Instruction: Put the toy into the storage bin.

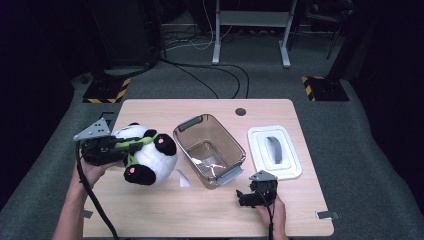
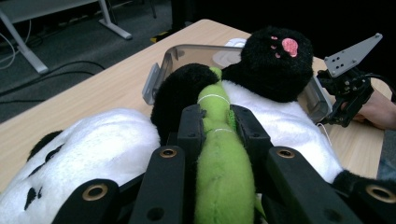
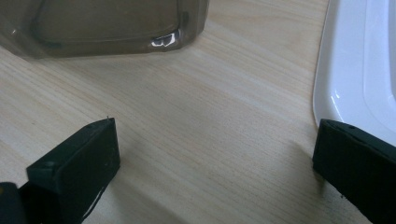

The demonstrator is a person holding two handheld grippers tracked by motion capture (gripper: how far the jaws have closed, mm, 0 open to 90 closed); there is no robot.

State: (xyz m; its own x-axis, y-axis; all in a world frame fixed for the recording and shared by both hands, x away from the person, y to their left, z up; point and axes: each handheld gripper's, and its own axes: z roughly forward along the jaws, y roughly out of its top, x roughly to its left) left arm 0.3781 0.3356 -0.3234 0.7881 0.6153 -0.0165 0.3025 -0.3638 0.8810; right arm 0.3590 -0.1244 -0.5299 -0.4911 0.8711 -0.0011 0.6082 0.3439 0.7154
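w/ your left gripper (image 1: 131,145) clenched on the panda's green stalk (image 2: 219,154), toy (image 1: 145,155) just left of the clear bin (image 1: 210,150), lift it over the rim; right gripper (image 1: 250,196) rests released.

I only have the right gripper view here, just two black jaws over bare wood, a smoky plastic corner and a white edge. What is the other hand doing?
Observer: The left gripper is shut on the green plush stalk of a panda toy.
Operator: Is the panda on the table?
Observer: I cannot tell if it rests on the wood; it is just left of the clear tub.
Operator: Anything in that tub?
Observer: Nothing; the high view shows its bare bottom.
Operator: And the white edge?
Observer: It is the tub's white lid, flat on the table with its grey handle up.
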